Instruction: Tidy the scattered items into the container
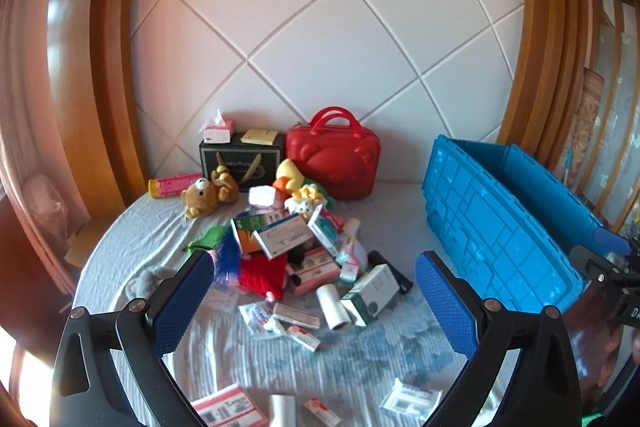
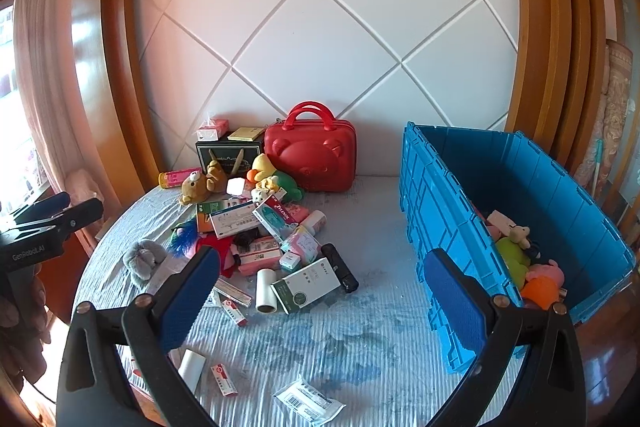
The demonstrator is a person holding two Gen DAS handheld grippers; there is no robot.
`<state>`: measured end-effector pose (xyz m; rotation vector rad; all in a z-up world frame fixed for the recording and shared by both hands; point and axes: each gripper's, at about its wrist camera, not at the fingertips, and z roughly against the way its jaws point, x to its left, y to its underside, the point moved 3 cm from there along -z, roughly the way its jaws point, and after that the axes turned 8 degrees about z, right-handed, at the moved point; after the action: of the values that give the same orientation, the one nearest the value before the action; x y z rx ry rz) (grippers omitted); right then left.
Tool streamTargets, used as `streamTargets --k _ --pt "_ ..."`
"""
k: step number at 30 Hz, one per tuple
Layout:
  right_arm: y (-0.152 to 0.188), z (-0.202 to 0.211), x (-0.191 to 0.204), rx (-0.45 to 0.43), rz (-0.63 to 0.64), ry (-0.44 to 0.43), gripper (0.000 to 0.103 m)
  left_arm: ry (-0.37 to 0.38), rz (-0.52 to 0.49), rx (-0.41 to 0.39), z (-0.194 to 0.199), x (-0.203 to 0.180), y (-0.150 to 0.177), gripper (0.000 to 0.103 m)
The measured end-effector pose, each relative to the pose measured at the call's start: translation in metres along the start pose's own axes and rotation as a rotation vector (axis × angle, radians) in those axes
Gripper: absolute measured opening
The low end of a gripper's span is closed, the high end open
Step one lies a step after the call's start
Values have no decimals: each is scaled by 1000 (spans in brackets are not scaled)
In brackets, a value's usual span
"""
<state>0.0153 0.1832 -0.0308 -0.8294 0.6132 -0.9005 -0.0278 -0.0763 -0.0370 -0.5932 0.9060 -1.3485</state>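
Left wrist view: left gripper (image 1: 316,301) wide open, nothing between blue pads, hovering over bed sheet (image 1: 360,359). Ahead, scattered pile (image 1: 304,251) of med boxes, packets, plush, mid-bed; print on boxes too small/blurred to read here. White-green box (image 1: 374,293) at pile's near right edge, white roll (image 1: 334,307) just beside it, black tube (image 1: 394,269) behind. Bear plush (image 1: 202,197) near dark gift box (image 1: 242,159); red case (image 1: 334,161) against quilted headboard. Blue crate (image 1: 500,223) on right, near bed's right edge, well apart from pile; open strip of sheet between. More packets at bottom edge, near fingers. Right gripper (image 1: 608,263) partly seen at far right, beside crate; can't tell its opening from here.

Right wrist view: right gripper (image 2: 320,297) also spread wide, holding nothing, above sheet (image 2: 340,343). "TYLENOL" readable on teal-white box (image 2: 276,217) in pile (image 2: 264,235). "GenRobot.AI" on left gripper (image 2: 56,213) body at far left; tips appear close together from this angle. Crate (image 2: 532,187) w/ open top, plush toys (image 2: 528,267) lying at its near end; rest of crate floor bare. Clear sheet betw. pile and crate wall; sealed packet (image 2: 308,401) lone at front edge. Grey plush (image 2: 142,255) at pile's left, near bed edge.
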Motion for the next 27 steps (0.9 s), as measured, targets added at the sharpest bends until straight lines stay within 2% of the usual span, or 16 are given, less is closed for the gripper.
streamTargets --k 10,27 --pt "10 22 16 -14 -5 4 103 -5 10 -6 23 14 4 102" --pt "18 44 13 -9 -8 13 103 -28 -19 -18 41 1 9 102"
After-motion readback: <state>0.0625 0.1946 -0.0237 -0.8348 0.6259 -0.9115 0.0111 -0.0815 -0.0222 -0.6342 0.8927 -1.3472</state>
